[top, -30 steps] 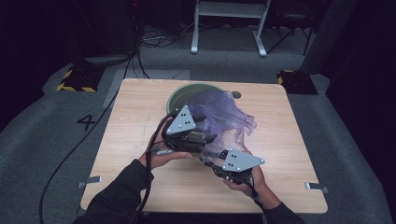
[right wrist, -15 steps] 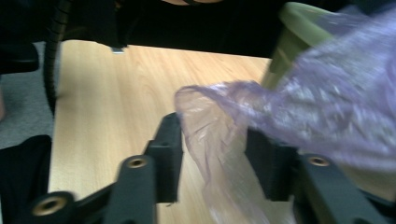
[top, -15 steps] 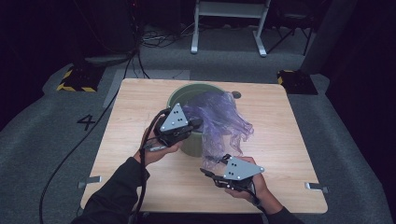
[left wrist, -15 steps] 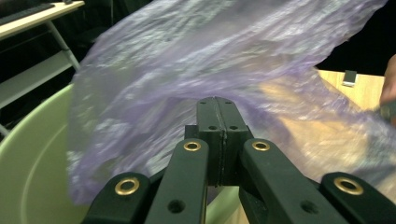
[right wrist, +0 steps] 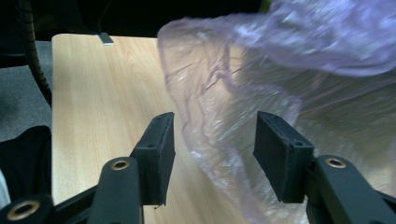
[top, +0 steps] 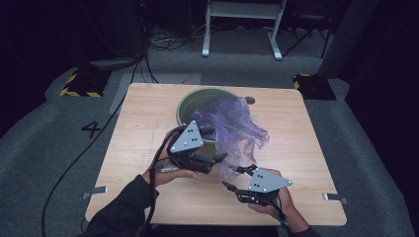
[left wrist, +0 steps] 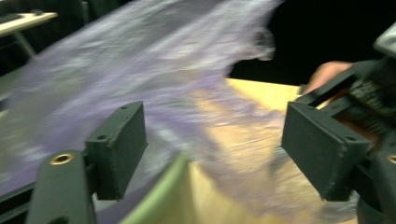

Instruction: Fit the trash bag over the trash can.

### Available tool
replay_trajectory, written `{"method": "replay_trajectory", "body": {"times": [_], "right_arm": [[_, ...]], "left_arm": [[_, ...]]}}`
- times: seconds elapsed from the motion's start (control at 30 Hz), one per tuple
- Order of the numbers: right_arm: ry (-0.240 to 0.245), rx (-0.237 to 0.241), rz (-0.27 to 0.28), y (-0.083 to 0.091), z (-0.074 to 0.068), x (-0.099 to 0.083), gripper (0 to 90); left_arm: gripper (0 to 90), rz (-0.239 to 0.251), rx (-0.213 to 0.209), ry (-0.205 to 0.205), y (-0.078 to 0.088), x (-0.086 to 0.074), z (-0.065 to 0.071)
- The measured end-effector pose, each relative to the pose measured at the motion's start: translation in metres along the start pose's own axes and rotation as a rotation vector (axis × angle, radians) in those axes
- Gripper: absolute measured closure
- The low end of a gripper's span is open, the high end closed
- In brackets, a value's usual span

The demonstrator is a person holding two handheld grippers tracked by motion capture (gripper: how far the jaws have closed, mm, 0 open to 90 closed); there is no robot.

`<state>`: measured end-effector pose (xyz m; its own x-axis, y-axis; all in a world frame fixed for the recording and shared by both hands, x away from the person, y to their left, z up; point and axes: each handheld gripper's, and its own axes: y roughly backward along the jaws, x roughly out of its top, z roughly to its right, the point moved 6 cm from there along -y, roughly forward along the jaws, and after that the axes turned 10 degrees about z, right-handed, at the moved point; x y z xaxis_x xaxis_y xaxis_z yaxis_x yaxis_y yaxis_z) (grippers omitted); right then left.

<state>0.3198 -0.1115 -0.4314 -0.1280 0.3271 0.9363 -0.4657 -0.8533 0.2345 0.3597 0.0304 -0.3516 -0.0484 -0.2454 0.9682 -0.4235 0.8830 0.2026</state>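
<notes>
**Purple bag draped over the green bin, both sets of jaws apart**

From the high view we see a wooden tabletop (top: 148, 128) with a round green bin (top: 190, 106) standing toward its far middle. A thin purple plastic bag (top: 232, 123) lies crumpled over the bin's mouth and spills down its near right side onto the wood. Our left gripper (top: 217, 159) sits just in front of the bin, its tips at the lower edge of the bag. Our right gripper (top: 237, 178) lies nearer the front edge of the tabletop, pointing toward the hanging tail of the bag. A black cable (top: 74, 163) trails off the left side of the tabletop to the grey floor.

In the left gripper view, the picture is blurred. The jaws stand wide apart, having just been opening, and the pads press on nothing. The bag (left wrist: 140, 70) stretches across beyond them, and the bin's green rim (left wrist: 159, 200) rises between them at the bottom. The right gripper shows at the right edge.

In the right gripper view, the jaws stand apart, having just been opening. A fold of the bag (right wrist: 219, 130) hangs between them, resting on the tabletop (right wrist: 93, 93), and neither pad presses on it.
</notes>
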Motion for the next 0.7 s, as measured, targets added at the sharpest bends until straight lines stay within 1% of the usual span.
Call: {"method": "replay_trajectory", "body": {"times": [0.07, 0.1, 0.13, 0.17, 0.2, 0.23, 0.27, 0.3, 0.33, 0.37, 0.43, 0.5, 0.57, 0.63, 0.67, 0.7], "right_arm": [[-0.009, 0.009, 0.002, 0.0, -0.003, -0.002, 48.7], [-0.015, 0.01, 0.015, 0.001, -0.005, -0.001, 49.4], [-0.023, 0.018, 0.033, 0.002, -0.007, 0.0, 49.8], [-0.02, 0.028, 0.042, 0.003, -0.01, 0.0, 49.8], [-0.013, 0.032, 0.045, 0.004, -0.013, 0.001, 49.7], [0.0, 0.03, 0.045, 0.005, -0.015, 0.001, 49.4], [0.004, 0.034, 0.044, 0.007, -0.018, 0.001, 49.2], [0.003, 0.039, 0.044, 0.009, -0.02, 0.0, 48.7], [0.004, 0.041, 0.043, 0.01, -0.021, 0.0, 48.2], [0.008, 0.038, 0.041, 0.012, -0.022, -0.001, 47.7], [0.009, 0.027, 0.041, 0.017, -0.022, -0.001, 46.5], [0.006, 0.009, 0.044, 0.023, -0.018, -0.001, 45.8], [-0.011, -0.011, 0.05, 0.028, -0.013, -0.001, 45.3], [-0.025, -0.031, 0.055, 0.032, -0.007, -0.001, 44.8], [-0.03, -0.045, 0.058, 0.034, -0.003, 0.0, 43.8], [-0.032, -0.056, 0.056, 0.035, 0.0, 0.0, 42.9]], "left_arm": [[16.1, -0.029, -0.003, -0.027, -0.009, -0.005, 0.008], [15.6, -0.05, 0.0, -0.03, -0.014, -0.008, 0.01], [15.6, -0.067, 0.016, -0.037, -0.018, -0.012, 0.011], [15.7, -0.078, 0.026, -0.048, -0.021, -0.015, 0.011], [15.5, -0.069, 0.043, -0.07, -0.024, -0.017, 0.011], [16.4, -0.066, 0.072, -0.089, -0.025, -0.018, 0.01], [20.2, -0.079, 0.106, -0.098, -0.026, -0.019, 0.009], [25.2, -0.075, 0.109, -0.096, -0.026, -0.019, 0.008], [25.8, -0.069, 0.109, -0.088, -0.026, -0.019, 0.008], [29.1, -0.066, 0.12, -0.088, -0.025, -0.019, 0.006], [42.2, -0.065, 0.139, -0.098, -0.021, -0.019, 0.001], [55.4, -0.052, 0.152, -0.093, -0.018, -0.018, -0.003], [63.8, -0.051, 0.151, -0.094, -0.015, -0.018, -0.008], [74.2, -0.05, 0.163, -0.105, -0.013, -0.019, -0.013], [78.5, -0.041, 0.158, -0.101, -0.012, -0.019, -0.015], [80.8, -0.031, 0.145, -0.095, -0.011, -0.019, -0.016]]}}
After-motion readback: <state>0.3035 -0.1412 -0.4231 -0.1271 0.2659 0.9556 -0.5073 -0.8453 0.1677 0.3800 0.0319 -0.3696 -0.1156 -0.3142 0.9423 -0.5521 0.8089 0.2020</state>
